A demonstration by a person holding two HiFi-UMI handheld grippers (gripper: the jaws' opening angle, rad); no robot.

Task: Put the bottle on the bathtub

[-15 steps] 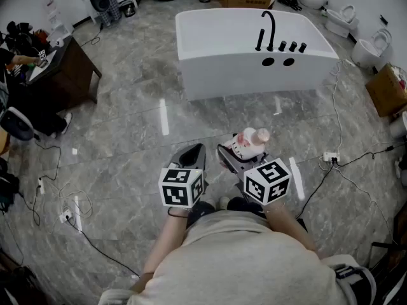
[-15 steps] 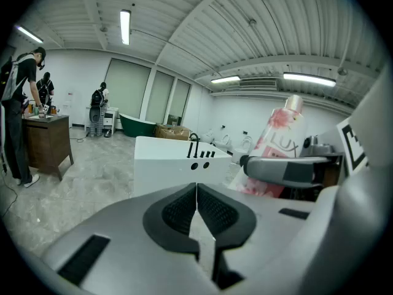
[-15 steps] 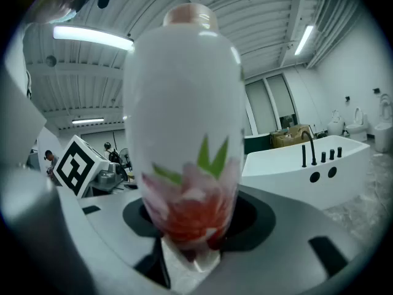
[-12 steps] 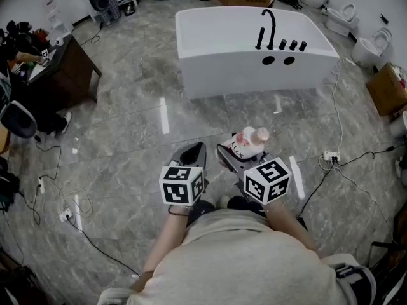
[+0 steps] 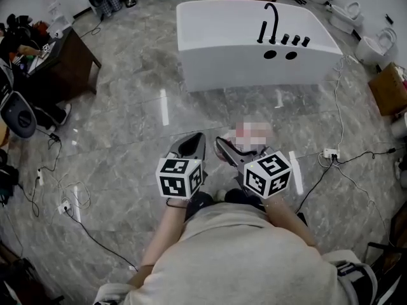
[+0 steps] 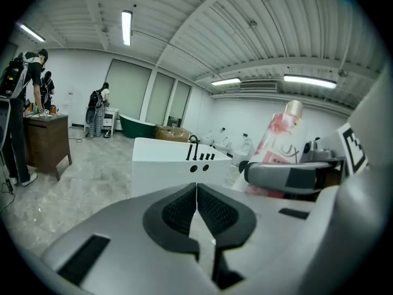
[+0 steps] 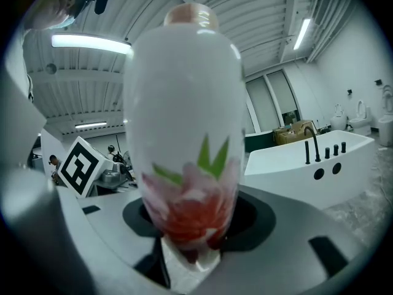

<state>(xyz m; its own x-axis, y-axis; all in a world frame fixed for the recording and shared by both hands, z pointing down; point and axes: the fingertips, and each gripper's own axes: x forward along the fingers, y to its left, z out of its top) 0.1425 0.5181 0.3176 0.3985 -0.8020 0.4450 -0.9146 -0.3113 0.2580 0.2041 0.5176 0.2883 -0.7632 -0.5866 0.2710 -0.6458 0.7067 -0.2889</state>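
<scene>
the right gripper has its jaws spread fairly wide and clamped on the lower body of the flower-printed bottle, pads pressing on either side just above the base. this low grip keeps the bottle close to upright with the cap uppermost, and it leaves the base near the pads, which should let you lower it flat onto a ledge and not drop it from a height. in the left gripper view the same bottle leans slightly. expect the tall body above the pads to sway if you swing the hand quickly. the left gripper has its jaws together with nothing between them. it rides just beside the right one, apparently parked as a spare so that it does not snag the bottle. the white bathtub stands on the grey marble floor, well apart from both grippers, with open floor between. the task is therefore judged to be in the carry phase, with placement not yet begun. the flat deck around the black faucet looks like the broadest landing surface. approach it with the bottle held level, and mind the cables lying on the floor to your right.
</scene>
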